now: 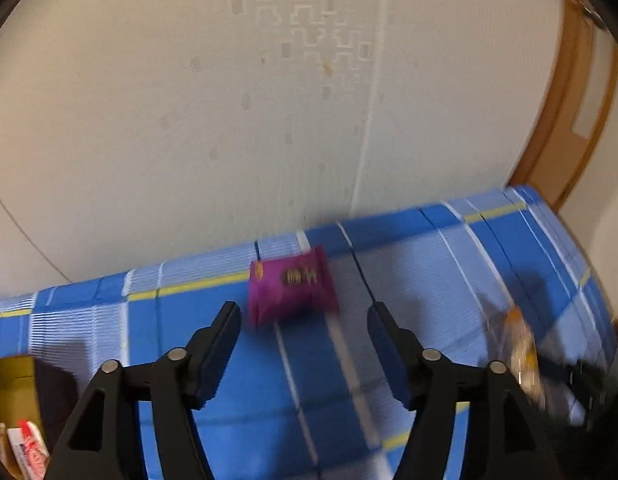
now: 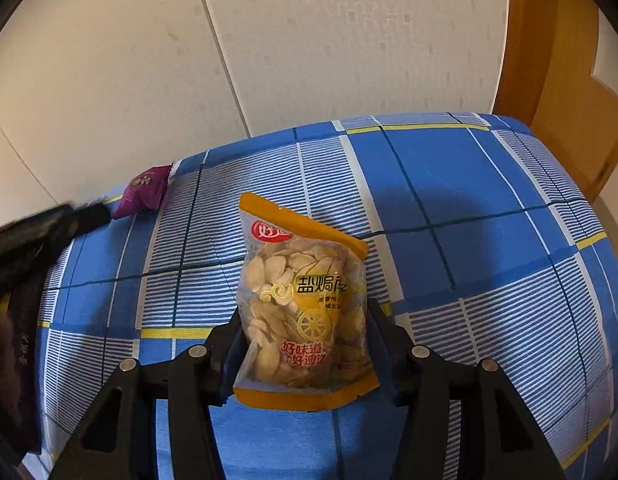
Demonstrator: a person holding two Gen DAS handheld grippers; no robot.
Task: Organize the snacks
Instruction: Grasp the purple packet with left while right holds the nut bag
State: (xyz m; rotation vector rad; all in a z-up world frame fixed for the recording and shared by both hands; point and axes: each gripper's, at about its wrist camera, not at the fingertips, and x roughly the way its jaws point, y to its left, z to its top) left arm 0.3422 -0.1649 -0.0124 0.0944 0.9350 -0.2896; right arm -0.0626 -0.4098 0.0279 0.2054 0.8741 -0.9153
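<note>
My right gripper [image 2: 303, 354] clamps the orange seed packet [image 2: 303, 312] above the middle of the blue checked cloth [image 2: 489, 208]; my left gripper [image 1: 303, 322] gapes wide, empty, near the purple packet [image 1: 291, 288] by the cloth's far edge

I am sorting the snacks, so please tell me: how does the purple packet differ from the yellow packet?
The purple packet is opaque; the yellow packet has a clear window showing pale seeds. The purple packet lies free on the cloth near the wall, ahead of the open left tool; the yellow packet is gripped by the right tool. Both are sealed snack packets.
</note>
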